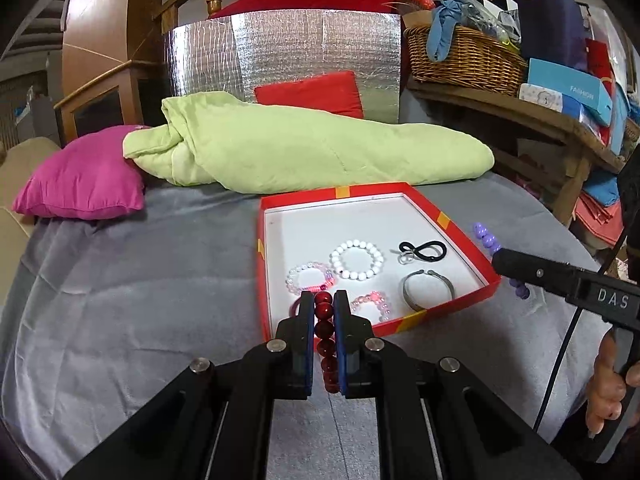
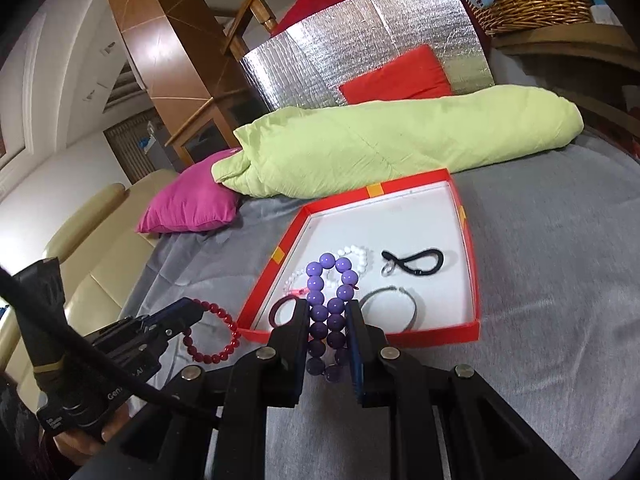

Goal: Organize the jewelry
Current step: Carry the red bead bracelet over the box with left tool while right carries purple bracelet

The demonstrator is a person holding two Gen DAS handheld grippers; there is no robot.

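Observation:
A shallow red box [image 1: 464, 240] [image 2: 474, 280] with a white floor lies on the grey cloth. In it are a white bead bracelet [image 1: 356, 259], two pink bead bracelets [image 1: 308, 278], a black hair tie [image 1: 422, 250] [image 2: 414, 262] and a silver bangle [image 1: 428, 288] [image 2: 394, 306]. My left gripper [image 1: 323, 300] is shut on a red bead bracelet [image 1: 325, 332] [image 2: 214, 332] at the box's near left corner. My right gripper [image 2: 328, 304] is shut on a purple bead bracelet [image 2: 328, 308] [image 1: 486, 238] just before the box's near edge.
A rolled green quilt [image 1: 312, 148] lies behind the box, with a pink pillow [image 1: 84, 176] to its left. A silver foil panel [image 1: 280, 52] and red cushion [image 1: 312, 92] stand further back. A wicker basket [image 1: 464, 56] and boxes crowd a wooden shelf at right.

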